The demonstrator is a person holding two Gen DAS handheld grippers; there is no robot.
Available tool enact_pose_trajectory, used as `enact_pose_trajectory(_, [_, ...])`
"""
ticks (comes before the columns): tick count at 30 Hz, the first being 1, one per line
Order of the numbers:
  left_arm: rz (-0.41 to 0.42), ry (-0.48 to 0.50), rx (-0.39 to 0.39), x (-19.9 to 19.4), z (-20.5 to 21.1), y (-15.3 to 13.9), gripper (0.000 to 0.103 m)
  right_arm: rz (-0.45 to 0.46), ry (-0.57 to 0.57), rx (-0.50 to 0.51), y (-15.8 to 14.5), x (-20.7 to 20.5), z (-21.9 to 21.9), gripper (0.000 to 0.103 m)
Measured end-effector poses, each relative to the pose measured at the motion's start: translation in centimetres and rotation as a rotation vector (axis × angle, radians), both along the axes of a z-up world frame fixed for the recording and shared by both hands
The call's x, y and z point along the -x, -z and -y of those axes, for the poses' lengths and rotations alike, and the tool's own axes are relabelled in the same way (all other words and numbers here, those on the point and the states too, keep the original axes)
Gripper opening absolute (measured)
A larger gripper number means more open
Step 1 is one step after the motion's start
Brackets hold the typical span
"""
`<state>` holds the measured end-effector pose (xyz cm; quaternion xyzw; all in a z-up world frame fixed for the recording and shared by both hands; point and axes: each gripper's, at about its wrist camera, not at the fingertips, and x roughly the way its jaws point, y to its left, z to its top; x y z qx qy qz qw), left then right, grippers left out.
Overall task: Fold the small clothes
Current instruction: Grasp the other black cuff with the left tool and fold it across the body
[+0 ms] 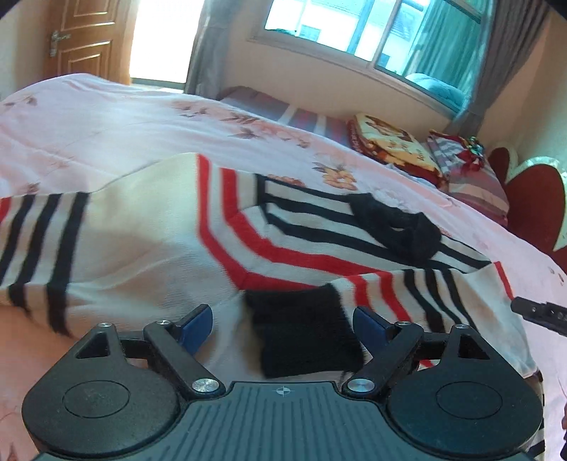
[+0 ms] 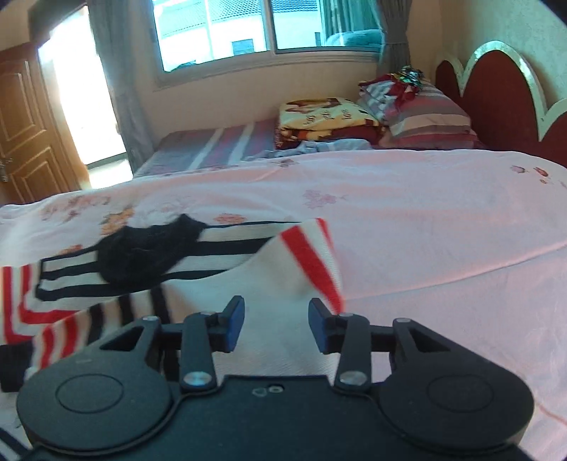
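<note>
A small white sweater [image 1: 149, 227] with red and black stripes and a black collar [image 1: 397, 227] lies on the pink bed cover. A sleeve with a black cuff [image 1: 304, 333] is folded across its body. My left gripper [image 1: 283, 326] is open, its blue pads either side of the cuff, just above it. In the right wrist view the sweater [image 2: 219, 283] lies to the left and under my right gripper [image 2: 276, 319], which is open over the sweater's white right part near a red-striped edge [image 2: 312, 259]. The right gripper's tip [image 1: 538, 314] shows at the left wrist view's right edge.
The pink flowered bed cover [image 2: 425, 220] stretches right and far. Folded blankets [image 2: 326, 117], striped pillows [image 2: 428, 113] and a red headboard [image 2: 503, 92] lie at the far end. A window [image 2: 219, 28] and a wooden door [image 2: 24, 127] stand beyond the bed.
</note>
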<state>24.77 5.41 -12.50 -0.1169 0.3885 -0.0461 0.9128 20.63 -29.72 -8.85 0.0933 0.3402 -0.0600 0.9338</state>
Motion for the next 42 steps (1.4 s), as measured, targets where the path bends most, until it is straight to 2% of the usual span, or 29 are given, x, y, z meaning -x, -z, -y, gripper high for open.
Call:
enact_pose_trajectory(4, [-0.003,-0.137,0.037,2.1,-5.3,-0.1,0.089,0.005,-0.131,-0.017,-0.1,1.1,-4.9,0.040])
enact_pose_trajectory(10, [-0.024,-0.411,0.091,5.1,-14.3,0.5,0.089,-0.020,-0.266,-0.022,0.0,0.7,-11.3,0.040])
enact_pose_trajectory(15, [-0.038,-0.602,0.217,6.2,-20.6,3.1,0.088,-0.028,-0.324,-0.007,0.3,0.7,-14.8,0.042])
enact_pose_trajectory(16, [-0.031,-0.627,0.253,6.3,-21.5,3.6,0.080,-0.031,-0.328,-0.005,0.4,0.7,-15.2,0.042])
enact_pose_trajectory(18, [0.002,-0.651,0.319,6.3,-23.1,4.5,0.075,-0.032,-0.337,0.007,0.5,0.6,-16.2,0.043])
enact_pose_trajectory(19, [0.015,-0.656,0.335,5.9,-23.6,4.8,0.067,-0.032,-0.339,0.010,0.5,0.6,-16.5,0.043])
enact_pose_trajectory(21, [0.034,-0.673,0.375,5.3,-24.6,5.4,0.056,-0.035,-0.337,0.016,0.7,0.2,-17.0,0.043])
enact_pose_trajectory(26, [0.093,-0.679,0.469,2.8,-26.7,6.5,0.055,-0.035,-0.308,0.029,0.8,-0.6,-17.9,0.044])
enact_pose_trajectory(27, [0.102,-0.686,0.477,2.3,-26.9,6.6,0.050,-0.036,-0.306,0.034,0.9,-0.8,-18.1,0.044])
enact_pose_trajectory(28, [0.094,-0.696,0.472,1.7,-27.1,6.7,0.029,-0.040,-0.305,0.042,1.0,-1.0,-18.3,0.044])
enact_pose_trajectory(29, [0.075,-0.709,0.479,1.2,-27.4,6.9,0.014,-0.043,-0.305,0.051,1.1,-1.2,-18.6,0.044])
enact_pose_trajectory(30, [0.062,-0.727,0.509,0.9,-27.7,7.3,0.006,-0.047,-0.306,0.058,1.2,-1.3,-18.9,0.044])
enact_pose_trajectory(31, [0.069,-0.737,0.524,0.9,-27.6,7.2,0.006,-0.051,-0.308,0.062,1.2,-1.5,-19.1,0.044])
enact_pose_trajectory(35, [0.173,-0.588,0.435,0.4,-25.1,3.5,0.006,-0.047,-0.322,0.083,1.3,-1.7,-20.1,0.044])
enact_pose_trajectory(38, [0.247,-0.400,0.400,-1.1,-21.2,-0.8,0.006,-0.110,-0.346,0.135,2.9,-2.3,-21.0,0.045])
enact_pose_trajectory(40, [0.294,-0.270,0.378,-2.3,-17.7,-3.3,0.006,-0.093,-0.354,0.148,3.3,-2.3,-21.1,0.046])
enact_pose_trajectory(42, [0.309,-0.130,0.383,-3.4,-13.5,-5.2,0.006,-0.095,-0.348,0.090,2.5,-2.3,-20.3,0.042])
